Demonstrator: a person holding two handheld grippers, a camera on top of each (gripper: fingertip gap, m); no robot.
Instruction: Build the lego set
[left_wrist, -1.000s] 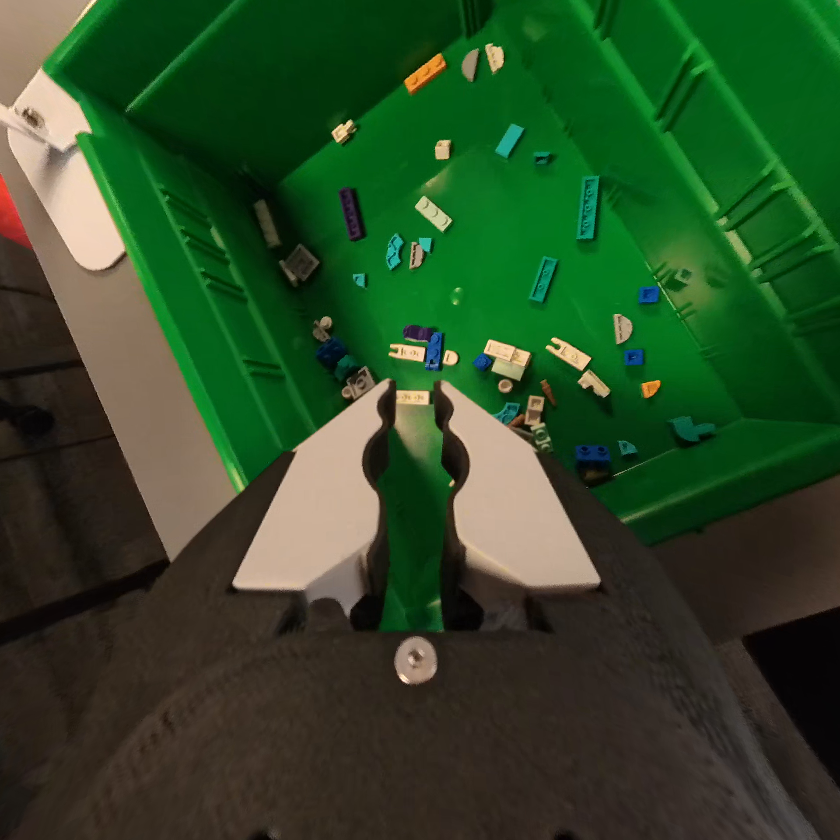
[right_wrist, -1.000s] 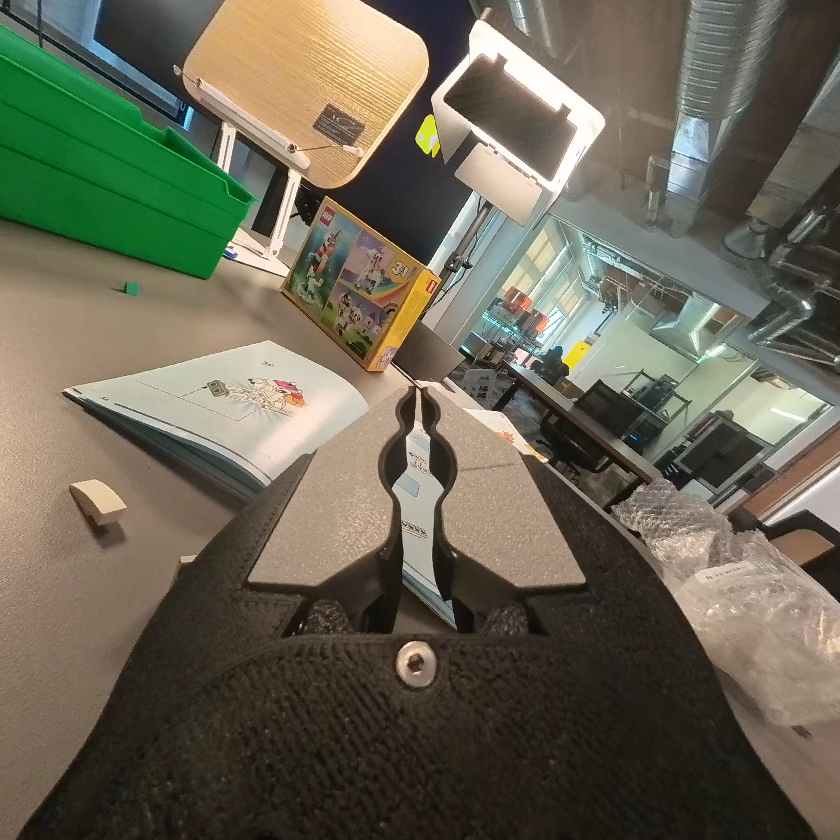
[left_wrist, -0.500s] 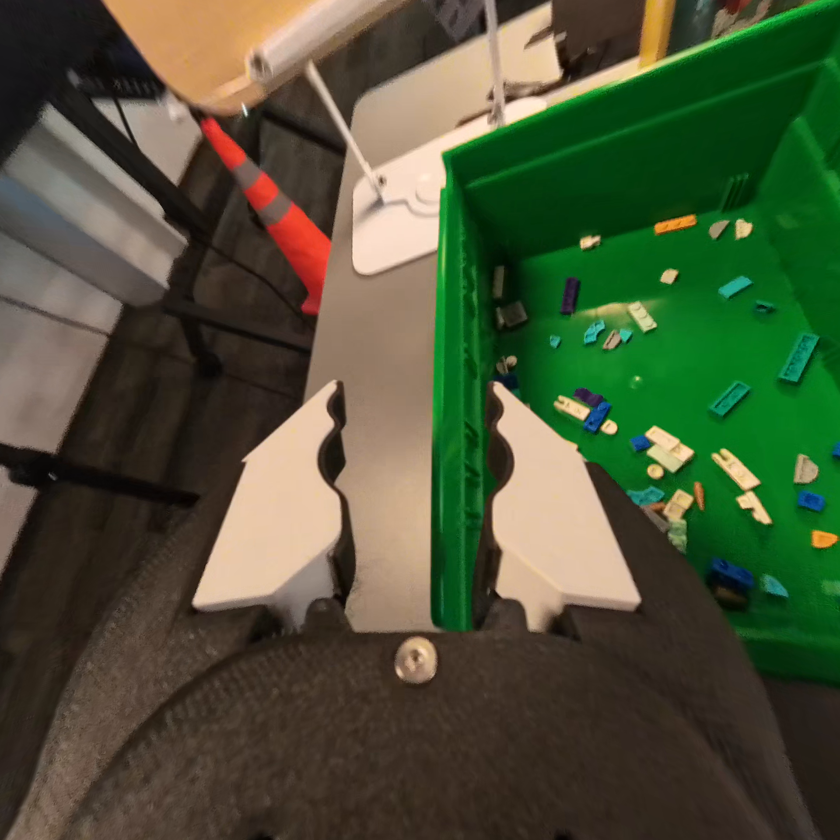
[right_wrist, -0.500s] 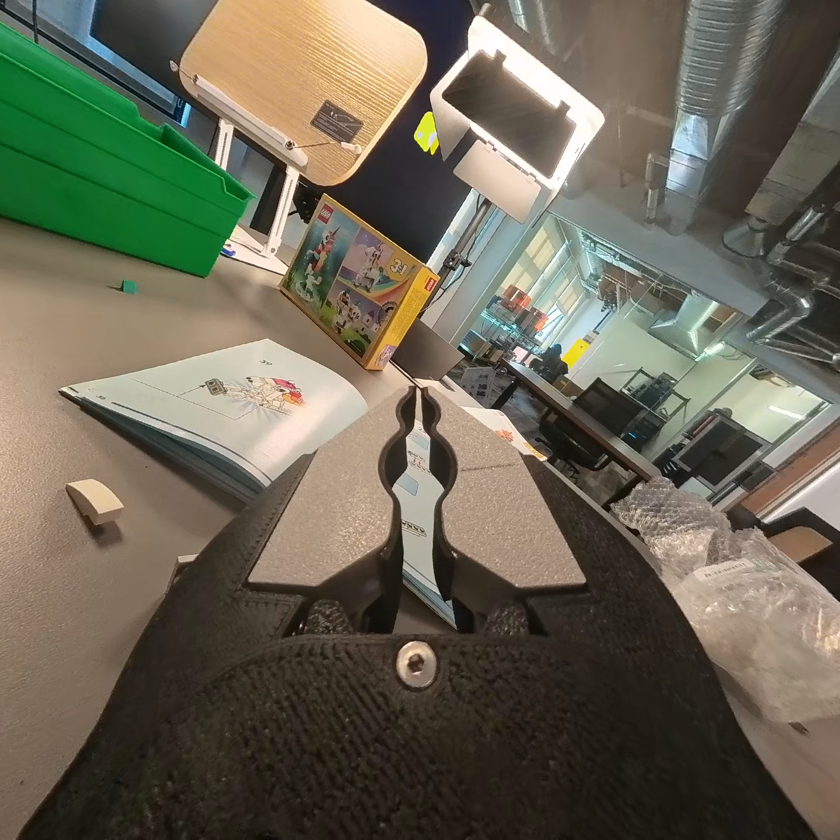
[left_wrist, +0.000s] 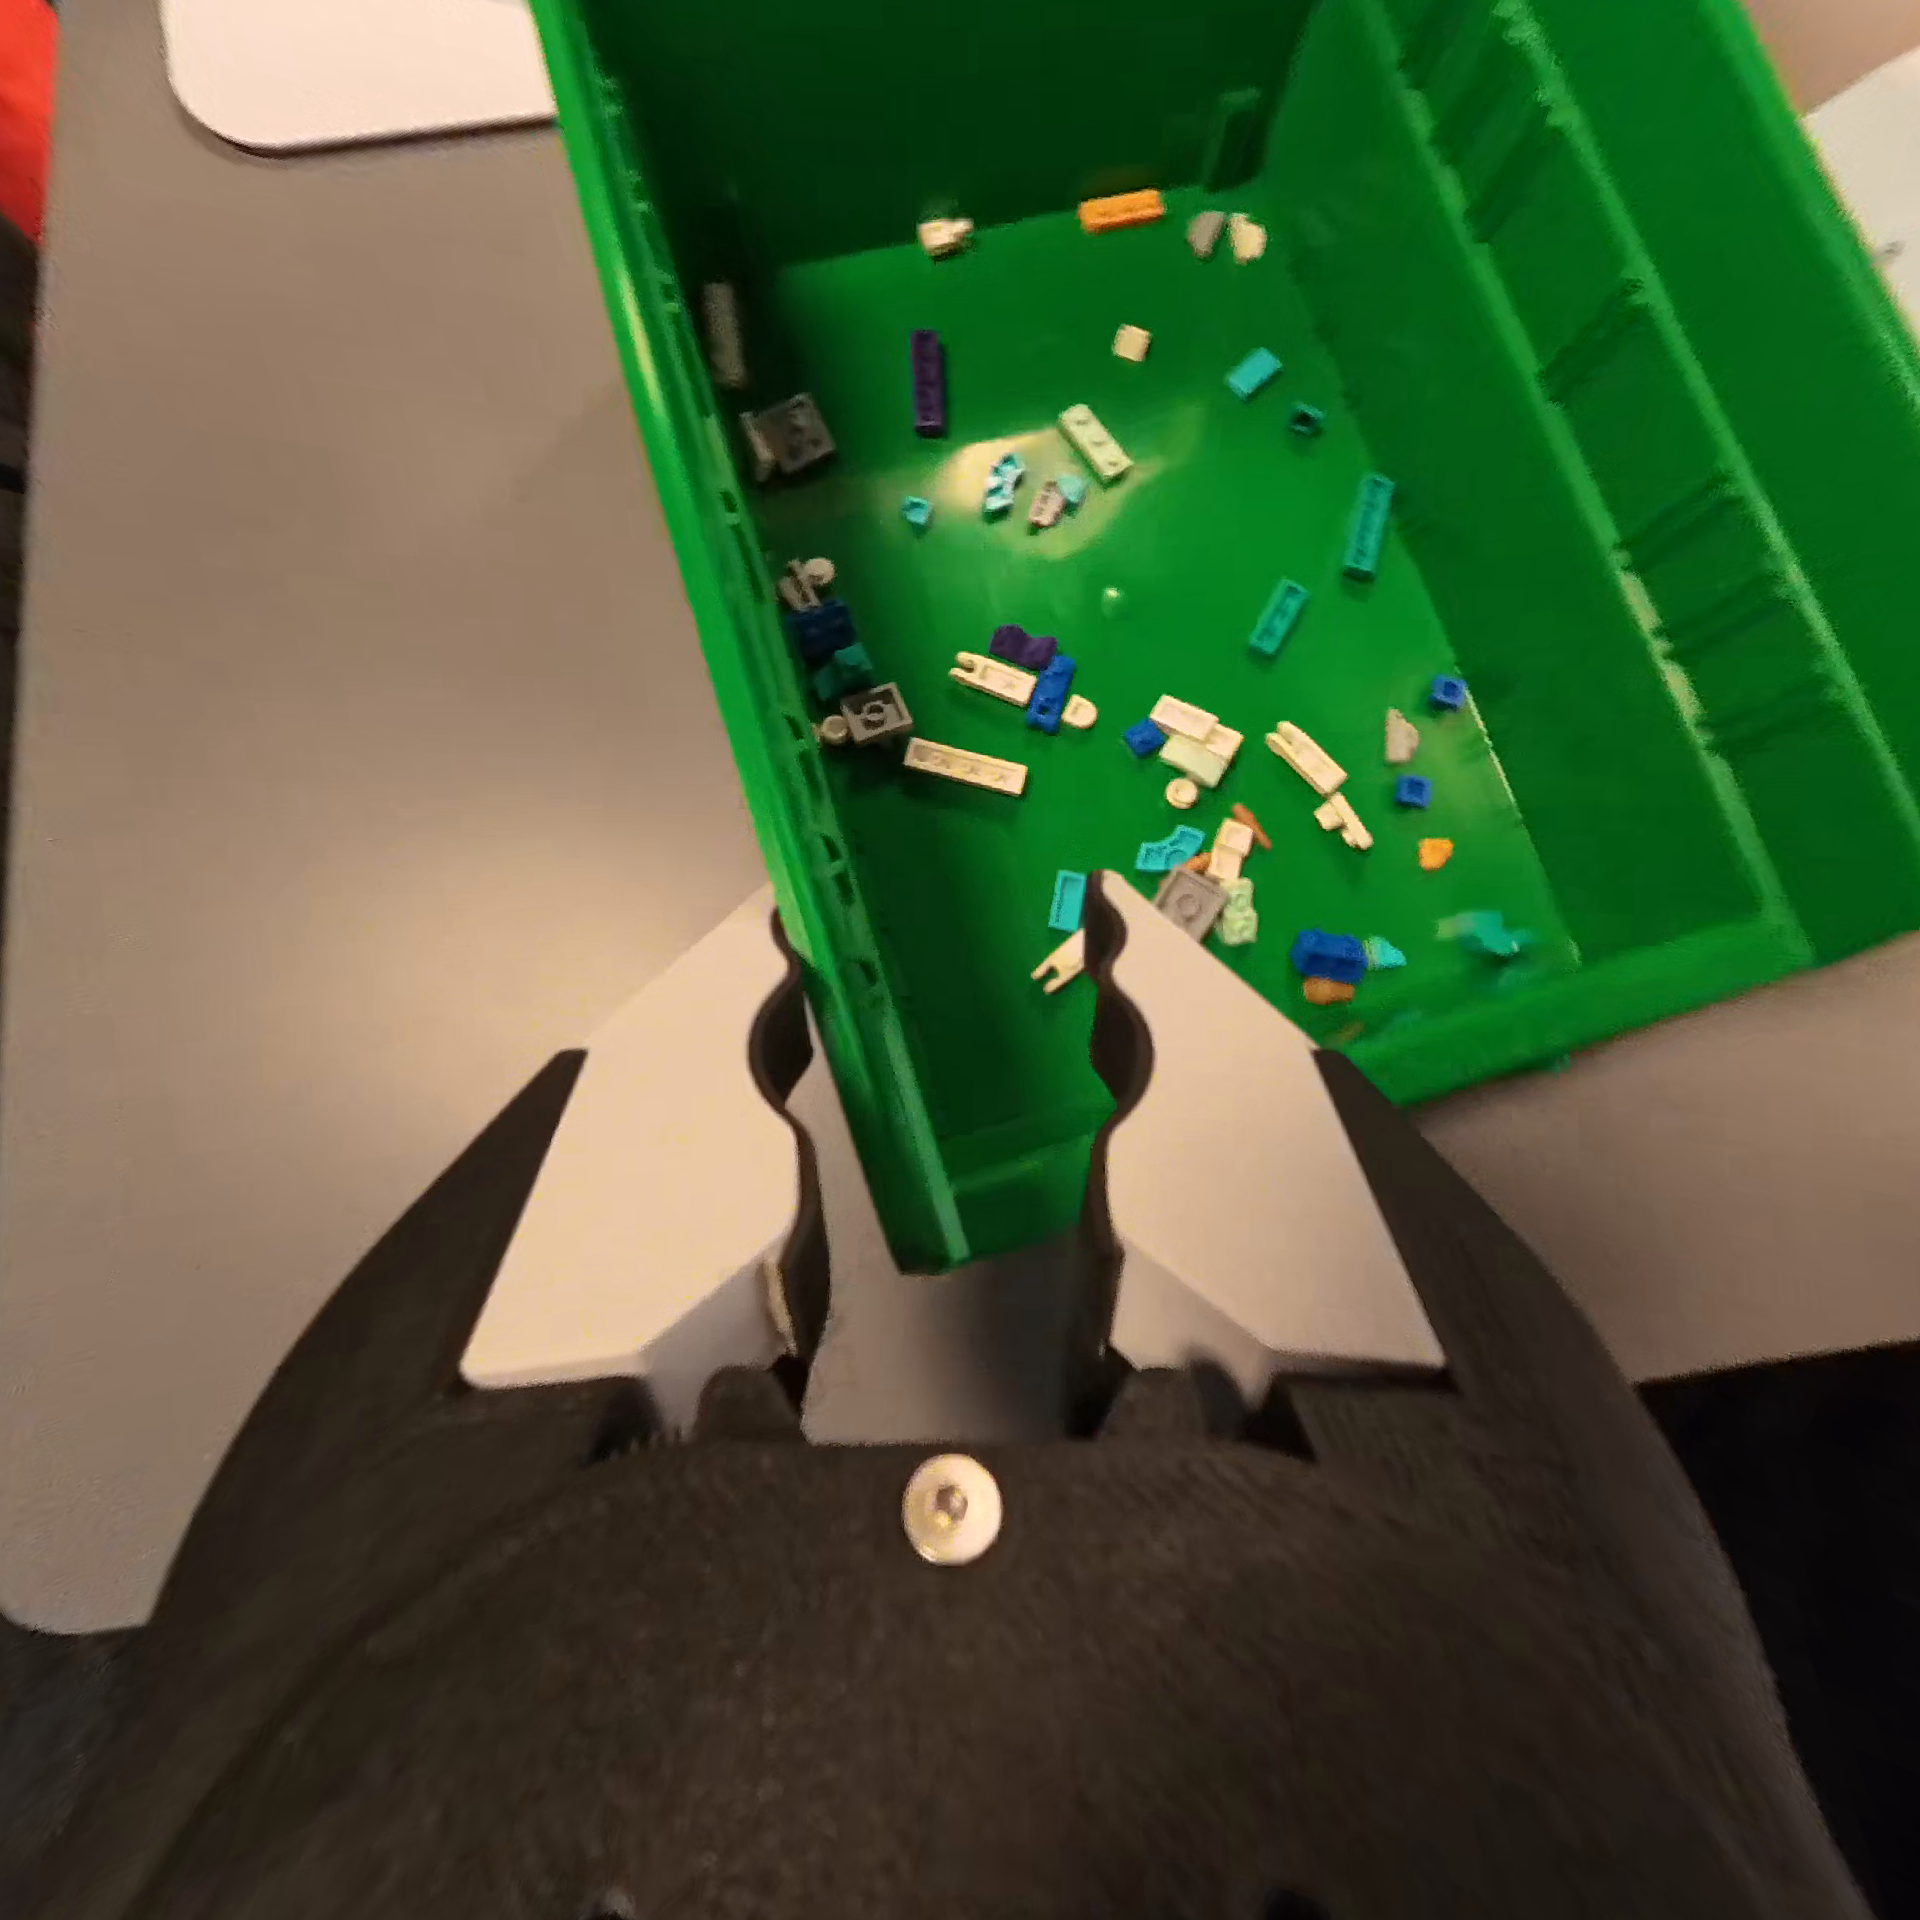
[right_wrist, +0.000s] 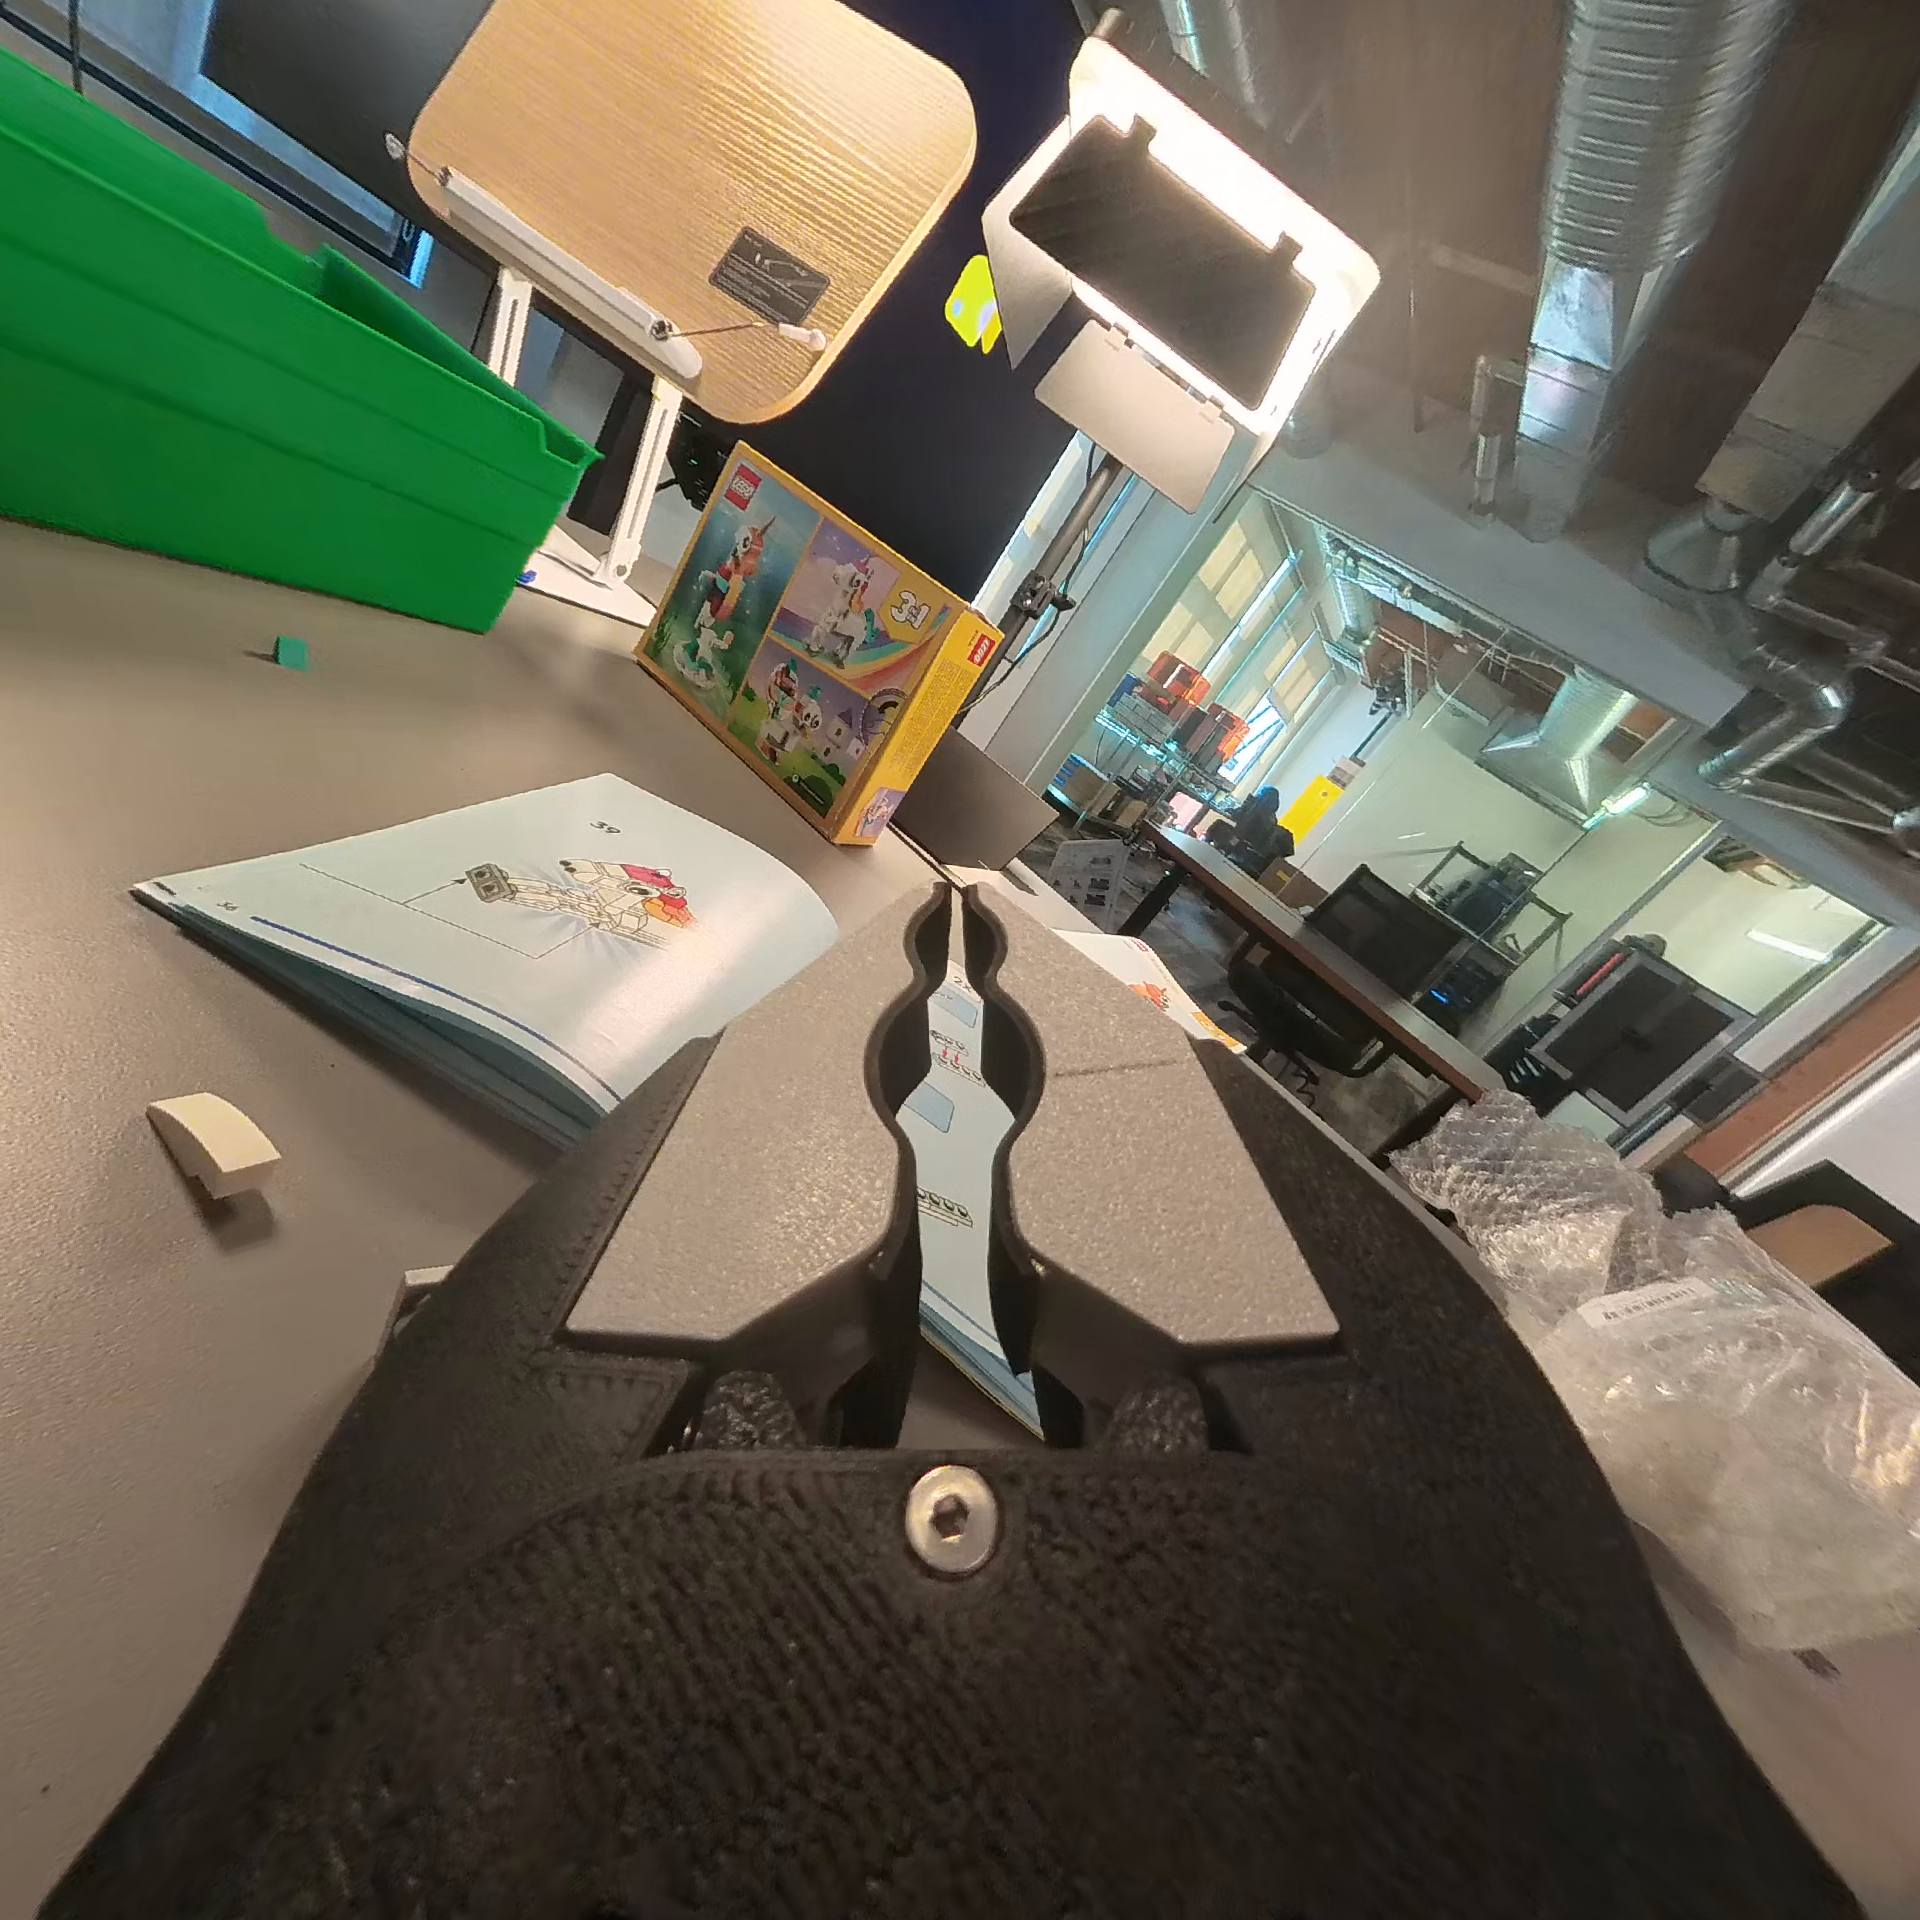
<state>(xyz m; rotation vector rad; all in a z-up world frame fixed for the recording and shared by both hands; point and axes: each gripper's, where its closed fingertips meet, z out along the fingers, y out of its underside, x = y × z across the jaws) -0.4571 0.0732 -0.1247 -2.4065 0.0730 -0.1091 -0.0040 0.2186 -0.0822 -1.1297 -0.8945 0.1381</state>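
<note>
Above the green bin's (left_wrist: 727, 582) side wall the left gripper (left_wrist: 935, 914) gapes wide; right gripper (right_wrist: 956, 899), nearly closed, overlies the booklet (right_wrist: 499, 935).

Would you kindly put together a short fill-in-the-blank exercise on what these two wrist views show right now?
1. The loose bricks lie in a bin whose colour is ____.
2. The left gripper is ____, one finger on each side of the bin's wall.
3. On the table, the open instruction booklet lies between the cream curved brick and the yellow ____.
4. The right gripper is shut and holds ____.

Missing words: green; open; box; nothing
</note>
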